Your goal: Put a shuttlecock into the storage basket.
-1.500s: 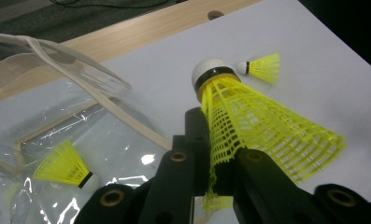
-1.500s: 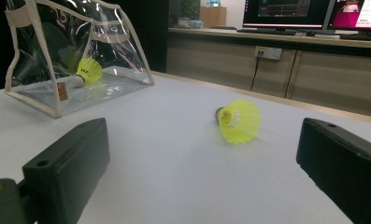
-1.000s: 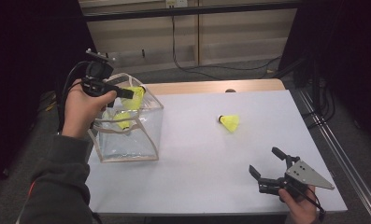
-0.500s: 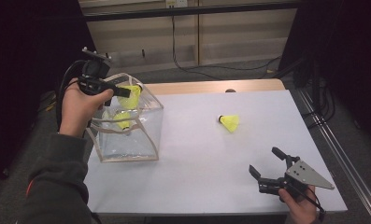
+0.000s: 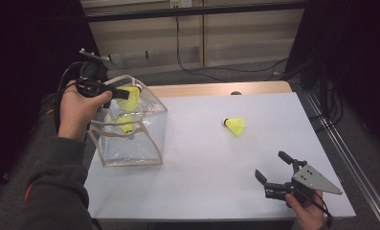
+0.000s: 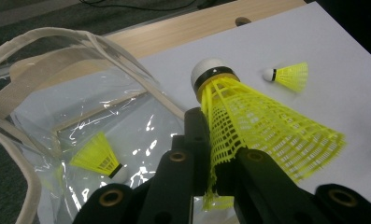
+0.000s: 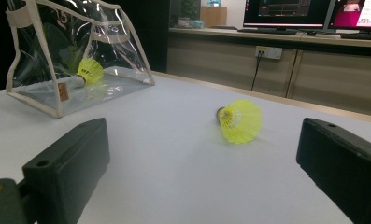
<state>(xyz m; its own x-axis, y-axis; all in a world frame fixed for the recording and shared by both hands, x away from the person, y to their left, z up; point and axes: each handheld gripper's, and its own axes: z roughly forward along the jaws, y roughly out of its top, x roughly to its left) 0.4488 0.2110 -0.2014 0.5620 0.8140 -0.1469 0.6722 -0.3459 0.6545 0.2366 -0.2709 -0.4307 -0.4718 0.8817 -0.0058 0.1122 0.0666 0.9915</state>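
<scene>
A clear plastic bag point(image 5: 147, 143) with beige trim stands open at the table's left. My left gripper point(image 5: 123, 93) hovers over its mouth, shut on the skirt of a yellow shuttlecock point(image 5: 132, 97). In the left gripper view that shuttlecock point(image 6: 267, 121) points its white cork up and away between the jaws of the left gripper point(image 6: 211, 140). A second shuttlecock point(image 5: 126, 125) lies inside the bag point(image 6: 47, 35). A third shuttlecock point(image 5: 235, 125) lies loose on the white table. My right gripper point(image 5: 272, 166) rests open near the front right, and the right gripper point(image 7: 204, 154) faces that loose shuttlecock point(image 7: 239, 120).
The white table top point(image 5: 202, 167) ends in a wooden strip point(image 5: 216, 89) at the back. Cables run along the floor and cabinets point(image 5: 202, 38) behind it. Monitors point(image 7: 290, 11) stand on a far counter in the right gripper view.
My left gripper has drifted slightly left above the bag with the shuttlecock still in it. The right gripper has not moved.
</scene>
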